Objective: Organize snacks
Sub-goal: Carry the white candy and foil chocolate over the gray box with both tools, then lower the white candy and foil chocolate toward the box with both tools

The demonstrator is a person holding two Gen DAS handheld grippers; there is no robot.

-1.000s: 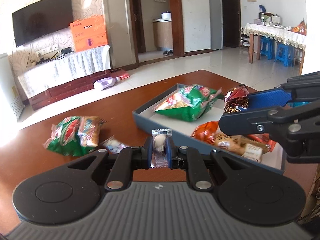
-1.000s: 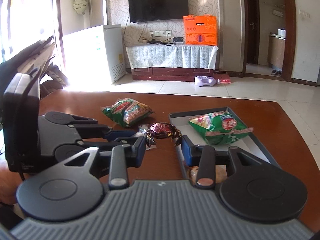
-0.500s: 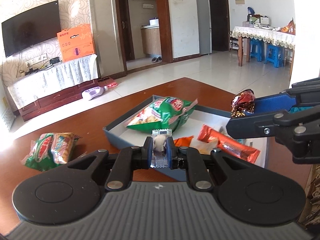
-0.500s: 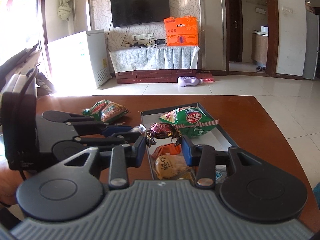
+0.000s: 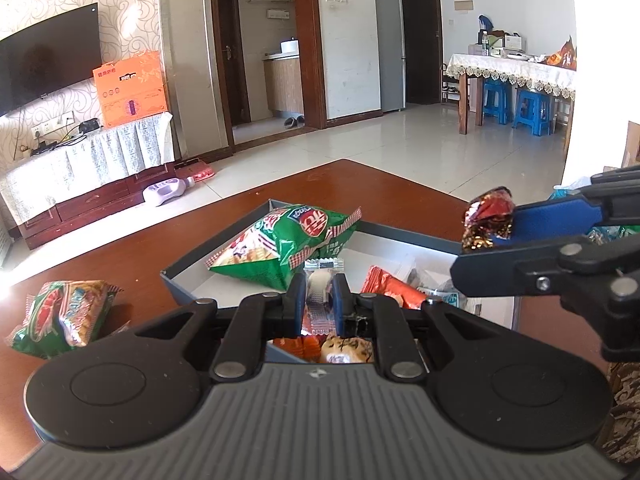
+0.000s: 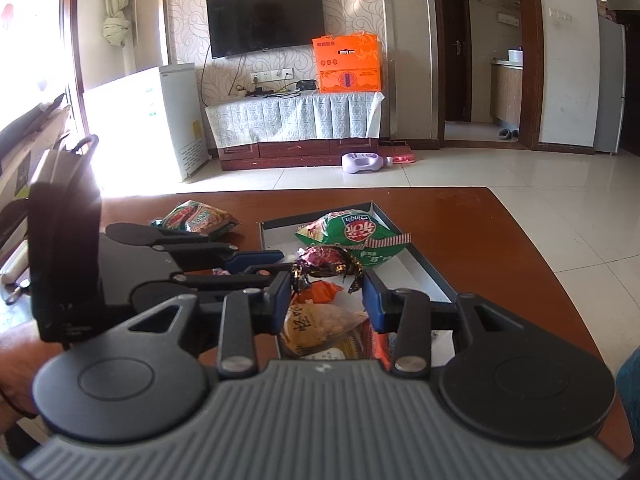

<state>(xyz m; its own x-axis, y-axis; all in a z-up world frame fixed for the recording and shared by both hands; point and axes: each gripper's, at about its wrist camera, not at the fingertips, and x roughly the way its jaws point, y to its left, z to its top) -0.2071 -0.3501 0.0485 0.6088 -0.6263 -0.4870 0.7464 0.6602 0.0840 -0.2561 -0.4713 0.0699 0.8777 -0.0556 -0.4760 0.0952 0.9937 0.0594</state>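
Loose packet: a green and orange snack packet (image 5: 60,312) lay on the wooden table (image 5: 120,256), well to the left of the tray and outside it.
Left gripper: the left gripper (image 5: 319,298) hung over the near edge of the tray, its two blue pads pressed together on a small clear-wrapped candy (image 5: 320,288), which stood upright between them with its crimped top sticking out above the pads.
Tray: the grey tray (image 5: 224,244) sat in the middle of the table with its white floor showing.
Green bag: a big green chip bag (image 5: 280,244) lay in the tray's far left corner, just beyond the clear-wrapped candy.
Other snacks: an orange packet (image 5: 392,290) lay on the tray floor to the right of the left gripper, and a pale yellow packet (image 6: 316,324) lay at the near end of the tray, seen between the right gripper's fingers.
Right gripper: the right gripper (image 6: 326,298) reached in from the right above the tray, gripping a foil-wrapped candy (image 6: 326,260) in red and gold; in the right wrist view its pads stood fairly wide, with the candy's twisted ends caught at their tips.
Foil candy position: it was held in the air over the tray, not touching the snacks below.
Background: a television (image 6: 264,16) hung on the patterned wall, with an orange box (image 6: 346,64) on the cabinet beside it.
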